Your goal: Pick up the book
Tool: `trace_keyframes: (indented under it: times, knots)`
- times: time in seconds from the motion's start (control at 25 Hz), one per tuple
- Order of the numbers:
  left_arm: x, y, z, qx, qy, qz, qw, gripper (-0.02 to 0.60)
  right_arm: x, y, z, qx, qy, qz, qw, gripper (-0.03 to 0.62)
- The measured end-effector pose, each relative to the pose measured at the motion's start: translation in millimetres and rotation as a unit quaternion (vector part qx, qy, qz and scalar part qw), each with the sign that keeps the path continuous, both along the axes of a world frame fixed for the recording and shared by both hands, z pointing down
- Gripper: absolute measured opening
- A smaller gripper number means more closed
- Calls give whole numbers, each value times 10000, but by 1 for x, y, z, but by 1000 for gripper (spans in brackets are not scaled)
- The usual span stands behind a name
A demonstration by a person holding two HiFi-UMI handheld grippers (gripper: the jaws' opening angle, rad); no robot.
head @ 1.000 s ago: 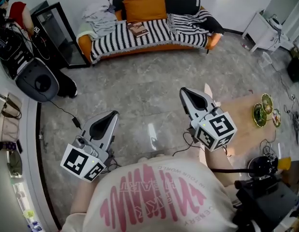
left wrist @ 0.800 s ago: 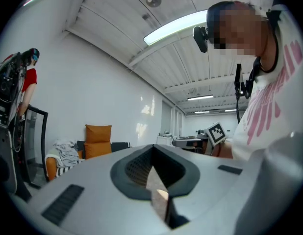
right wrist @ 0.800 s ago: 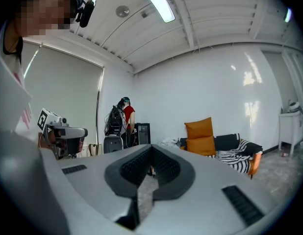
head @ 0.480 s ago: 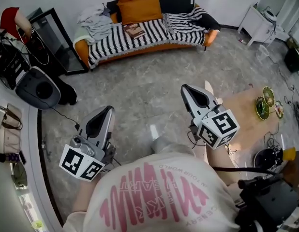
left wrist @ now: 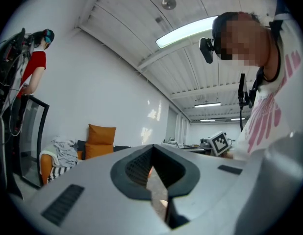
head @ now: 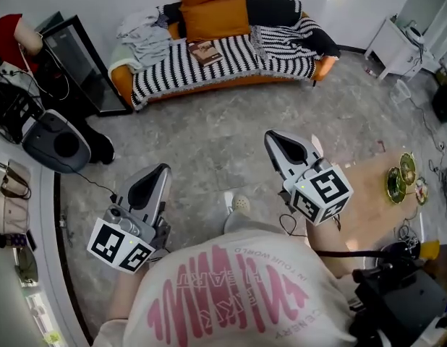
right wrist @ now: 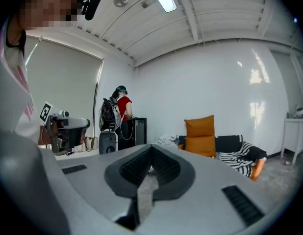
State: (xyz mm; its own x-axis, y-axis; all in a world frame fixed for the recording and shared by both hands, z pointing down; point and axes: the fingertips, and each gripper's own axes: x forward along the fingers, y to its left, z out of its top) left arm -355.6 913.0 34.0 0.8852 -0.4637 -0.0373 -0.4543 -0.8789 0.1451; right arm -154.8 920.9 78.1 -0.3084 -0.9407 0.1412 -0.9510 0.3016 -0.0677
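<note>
The book (head: 206, 50) lies flat on the striped blanket of the orange sofa (head: 123, 76) at the far side of the room. Both grippers hang over the grey floor, far short of it, pointing towards the sofa. My left gripper (head: 164, 168) is shut and holds nothing. My right gripper (head: 269, 134) is shut and empty too. In the left gripper view the closed left gripper (left wrist: 152, 147) points past the sofa's left end (left wrist: 49, 166). In the right gripper view the right gripper (right wrist: 151, 147) fills the foreground, with the orange cushions (right wrist: 200, 137) behind it; the book cannot be made out there.
A heap of clothes (head: 145, 26) and dark striped cushions (head: 303, 27) share the sofa. A black-framed glass panel (head: 79, 53), a round black device (head: 56, 139) and cables stand at the left. A low wooden table (head: 368, 190) with green dishes (head: 397, 170) is at the right, and a white cabinet (head: 398, 43) beyond it.
The person has stepped across the floor, carrying both grippers along. A shoe now shows between the grippers. Both grippers have stayed shut.
</note>
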Motion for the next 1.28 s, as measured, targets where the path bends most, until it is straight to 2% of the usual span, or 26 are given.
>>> trace_keyframes:
  times: [0.16, 0.36, 0.6, 0.8, 1.0, 1.28]
  knots:
    - [26, -40, 0, -188, 102, -131, 9997, 8, 34, -44, 4, -124, -40, -48, 9999, 9]
    - [63, -78, -5, -25, -32, -220, 9997, 8, 74, -94, 3, -148, -81, -166, 9997, 9]
    - [103, -129, -4, -234, 145, -389, 9989, 8, 108, -139, 7, -229, 130, -345, 9991, 9]
    - [133, -164, -2, -147, 99, -465, 9988, 8, 132, -167, 14, -308, 116, -389, 9987, 9]
    - [146, -188, 2, -94, 169, -681, 9975, 8, 147, -194, 26, -374, 53, -458, 9982, 9]
    - [135, -201, 19, -428, -18, -947, 9946, 8, 148, -210, 39, -515, -125, -594, 9968, 9]
